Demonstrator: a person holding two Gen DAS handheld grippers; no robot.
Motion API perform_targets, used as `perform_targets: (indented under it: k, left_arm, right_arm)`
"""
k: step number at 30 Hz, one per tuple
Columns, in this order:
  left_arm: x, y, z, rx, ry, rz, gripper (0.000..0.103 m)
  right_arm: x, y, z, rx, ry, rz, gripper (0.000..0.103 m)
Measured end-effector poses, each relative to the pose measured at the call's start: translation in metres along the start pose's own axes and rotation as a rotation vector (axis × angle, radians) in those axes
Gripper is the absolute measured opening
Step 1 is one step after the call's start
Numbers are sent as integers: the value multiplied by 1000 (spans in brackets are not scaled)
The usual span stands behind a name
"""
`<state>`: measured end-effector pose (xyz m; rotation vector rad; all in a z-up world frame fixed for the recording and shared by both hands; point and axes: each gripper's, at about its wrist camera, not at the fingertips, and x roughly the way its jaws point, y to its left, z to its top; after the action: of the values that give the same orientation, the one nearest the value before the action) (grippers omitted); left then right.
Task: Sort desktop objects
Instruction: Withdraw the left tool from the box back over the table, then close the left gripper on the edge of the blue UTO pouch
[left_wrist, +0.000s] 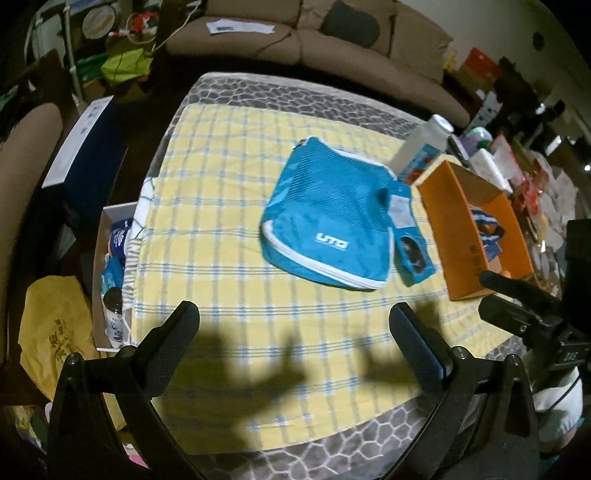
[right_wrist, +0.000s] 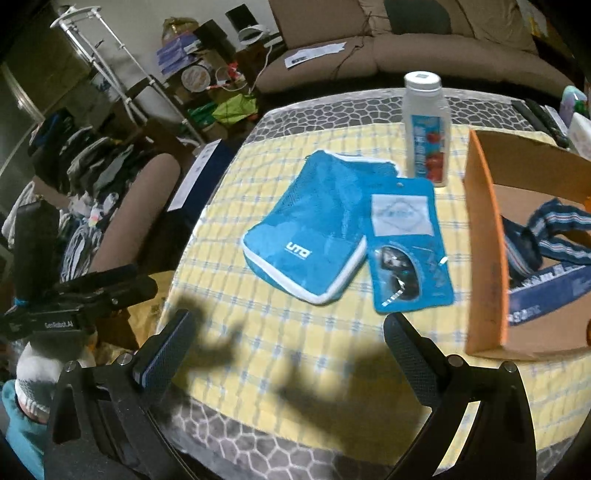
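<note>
2 grippers above the yellow checked cloth

Left gripper and right gripper hover with jaws spread wide, empty, near the blue pouch.

The black two-finger left gripper hangs with its textured fingers spread wide and nothing between them. The matching black right gripper is likewise spread wide and empty, level beside it.

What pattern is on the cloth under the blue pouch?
The cloth under the blue pouch is yellow with blue-and-white plaid stripes, clearest in the left wrist view.
</note>
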<state>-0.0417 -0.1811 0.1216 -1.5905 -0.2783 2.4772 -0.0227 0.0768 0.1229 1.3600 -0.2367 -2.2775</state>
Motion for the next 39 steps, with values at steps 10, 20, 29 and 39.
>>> perform_targets:
  k: [10, 20, 29, 39]
  left_arm:
    - [37, 26, 11, -26, 26, 3, 103]
    - [81, 28, 16, -16, 42, 23, 95]
    - [100, 24, 27, 9, 38, 67, 95]
    - [119, 20, 30, 11, 52, 81, 95]
  right_arm:
    - [49, 0, 10, 89, -24, 95, 103]
    - [92, -36, 2, 264, 16, 192, 103]
    - [103, -44, 8, 250, 36, 152, 103]
    - [122, -62, 0, 325, 65, 149, 96]
